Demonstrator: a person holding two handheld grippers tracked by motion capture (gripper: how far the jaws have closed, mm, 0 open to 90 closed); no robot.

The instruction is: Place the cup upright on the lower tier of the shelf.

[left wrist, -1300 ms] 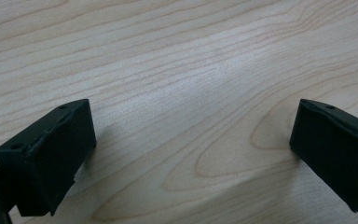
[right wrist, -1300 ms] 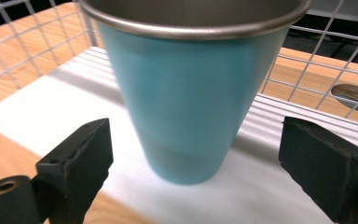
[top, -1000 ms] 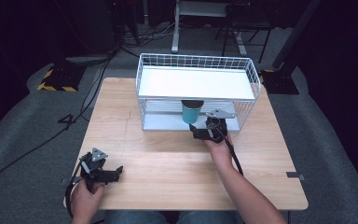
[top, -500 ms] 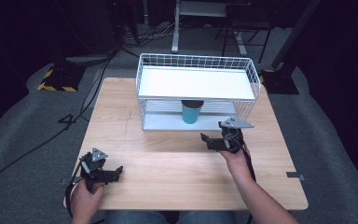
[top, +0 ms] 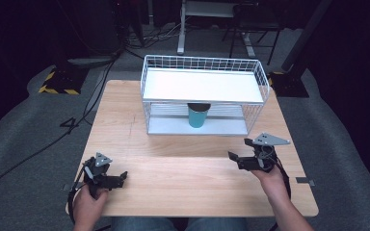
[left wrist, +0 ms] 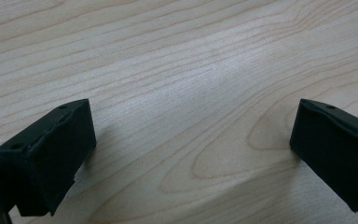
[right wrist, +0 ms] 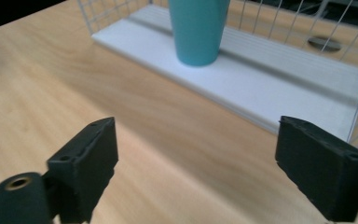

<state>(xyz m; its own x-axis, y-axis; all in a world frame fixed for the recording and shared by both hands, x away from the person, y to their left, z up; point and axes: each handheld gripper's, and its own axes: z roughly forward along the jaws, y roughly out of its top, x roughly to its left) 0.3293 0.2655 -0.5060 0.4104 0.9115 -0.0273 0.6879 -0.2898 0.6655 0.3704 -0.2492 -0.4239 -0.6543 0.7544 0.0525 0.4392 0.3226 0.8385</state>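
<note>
You will find one legible mark: a figure "4" on the grey floor (top: 72, 124), left of the worktop (top: 125, 139). No other text is readable.

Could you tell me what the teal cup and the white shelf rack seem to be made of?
Teal cup: probably plastic, smooth, matte, uniformly coloured with soft highlights. White shelf rack: thin coated metal wire in a grid, with flat white shelves that look like painted metal or plastic; which one is unclear.
</note>
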